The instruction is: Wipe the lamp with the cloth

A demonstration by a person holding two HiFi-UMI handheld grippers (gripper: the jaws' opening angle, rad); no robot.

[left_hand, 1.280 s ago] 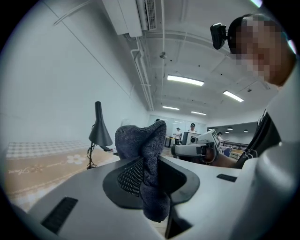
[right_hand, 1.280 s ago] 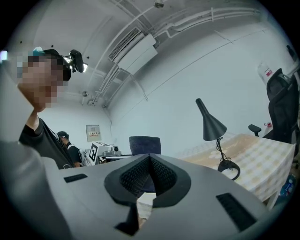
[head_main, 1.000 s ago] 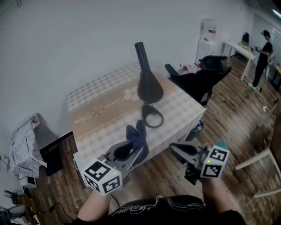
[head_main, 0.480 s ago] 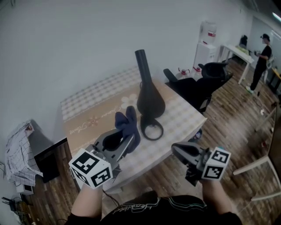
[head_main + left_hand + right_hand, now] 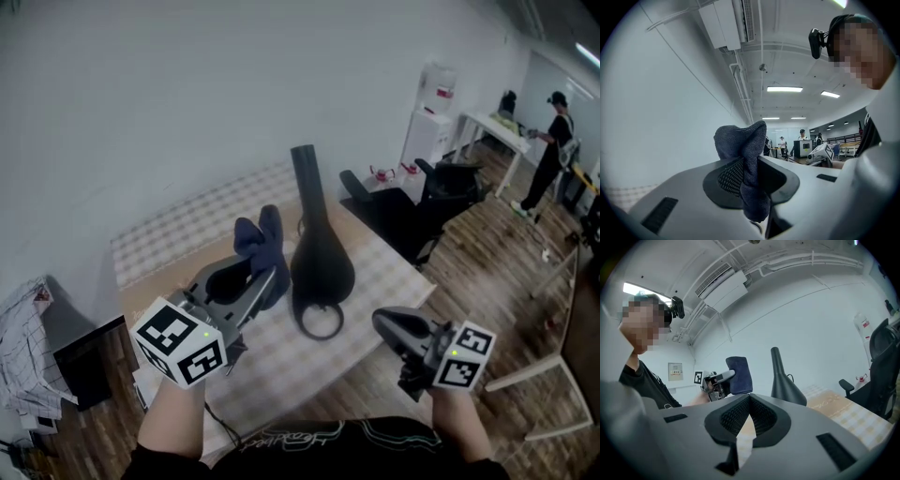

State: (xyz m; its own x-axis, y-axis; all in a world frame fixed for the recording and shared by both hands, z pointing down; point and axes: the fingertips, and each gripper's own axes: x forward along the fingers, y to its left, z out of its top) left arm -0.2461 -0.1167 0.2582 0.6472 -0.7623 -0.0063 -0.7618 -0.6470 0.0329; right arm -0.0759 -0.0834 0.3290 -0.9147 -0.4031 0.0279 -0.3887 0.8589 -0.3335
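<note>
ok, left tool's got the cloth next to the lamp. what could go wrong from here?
The lamp is tall and narrow-necked, and the right tool hangs shut and empty, away from it: a sideways wipe could tip it. The left tool pinches only a fold of the cloth, which might pull free while rubbing.

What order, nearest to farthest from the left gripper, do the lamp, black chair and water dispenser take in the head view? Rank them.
1. Lamp, close beside the left gripper, on its right.
2. Black chair, farther right, behind the lamp.
3. Water dispenser, far back on the right.
</note>
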